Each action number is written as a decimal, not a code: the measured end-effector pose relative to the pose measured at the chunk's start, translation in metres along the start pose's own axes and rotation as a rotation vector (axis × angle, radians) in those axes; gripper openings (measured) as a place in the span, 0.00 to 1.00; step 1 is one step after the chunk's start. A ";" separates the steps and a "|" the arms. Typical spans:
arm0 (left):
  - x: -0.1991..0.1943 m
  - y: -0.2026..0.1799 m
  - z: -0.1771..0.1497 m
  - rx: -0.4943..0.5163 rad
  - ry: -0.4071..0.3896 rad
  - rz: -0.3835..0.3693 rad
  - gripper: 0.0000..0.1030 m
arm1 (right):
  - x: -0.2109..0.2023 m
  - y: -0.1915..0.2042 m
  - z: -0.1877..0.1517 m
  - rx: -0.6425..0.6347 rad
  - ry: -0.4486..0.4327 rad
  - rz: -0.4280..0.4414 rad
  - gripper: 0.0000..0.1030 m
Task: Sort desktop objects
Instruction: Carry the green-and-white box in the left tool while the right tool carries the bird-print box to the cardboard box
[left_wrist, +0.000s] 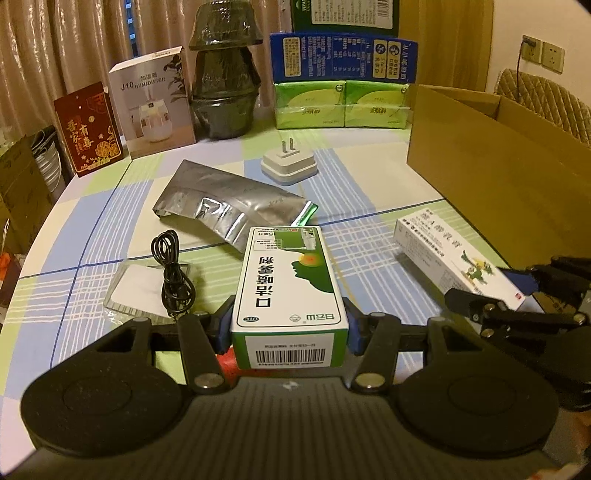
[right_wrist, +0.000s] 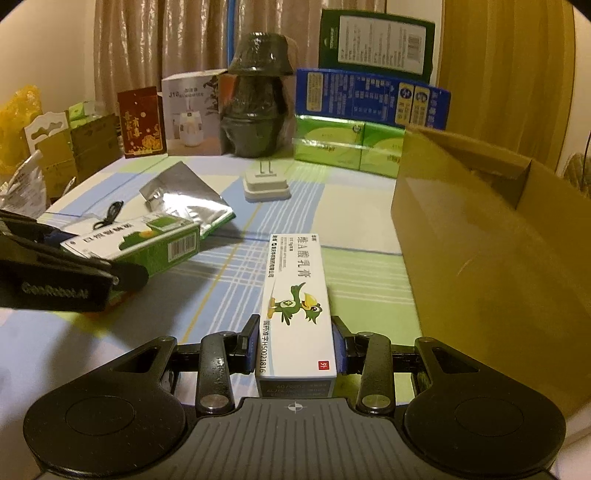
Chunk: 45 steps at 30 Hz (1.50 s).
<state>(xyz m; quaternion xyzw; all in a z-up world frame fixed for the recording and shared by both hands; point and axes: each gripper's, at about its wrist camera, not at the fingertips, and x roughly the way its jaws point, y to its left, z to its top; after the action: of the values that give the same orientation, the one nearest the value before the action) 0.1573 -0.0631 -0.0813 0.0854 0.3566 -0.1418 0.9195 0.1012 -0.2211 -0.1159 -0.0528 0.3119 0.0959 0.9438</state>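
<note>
Left gripper (left_wrist: 289, 325) is clamped on the green and white box (left_wrist: 286, 284), pads pressing both long sides, box raised over the counter (left_wrist: 369, 177). Right gripper (right_wrist: 295, 345) squeezes the slim white box with the green bird (right_wrist: 297, 306), also held off the checked cloth. Just right of it stands the open cardboard box (right_wrist: 480, 240). Further out lie a silver pouch (left_wrist: 229, 203), a coiled black cable (left_wrist: 173, 266) and a white plug (left_wrist: 288, 164)

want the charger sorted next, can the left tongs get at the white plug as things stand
Probably not yet: the left tongs are shut on the green box. The white plug itself lies in the open beyond the foil pouch.
</note>
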 end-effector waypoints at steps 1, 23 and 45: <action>-0.003 -0.001 -0.001 0.001 -0.002 -0.002 0.49 | -0.004 0.000 0.000 -0.004 -0.001 -0.002 0.34; -0.130 -0.075 0.002 -0.072 -0.115 -0.036 0.49 | -0.154 -0.052 0.014 0.112 -0.115 -0.078 0.34; -0.139 -0.145 0.042 0.017 -0.120 -0.146 0.49 | -0.194 -0.131 0.035 0.212 -0.168 -0.150 0.34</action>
<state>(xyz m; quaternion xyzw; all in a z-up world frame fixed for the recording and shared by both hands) 0.0391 -0.1830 0.0365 0.0582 0.3050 -0.2162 0.9257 -0.0032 -0.3723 0.0329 0.0322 0.2355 -0.0042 0.9713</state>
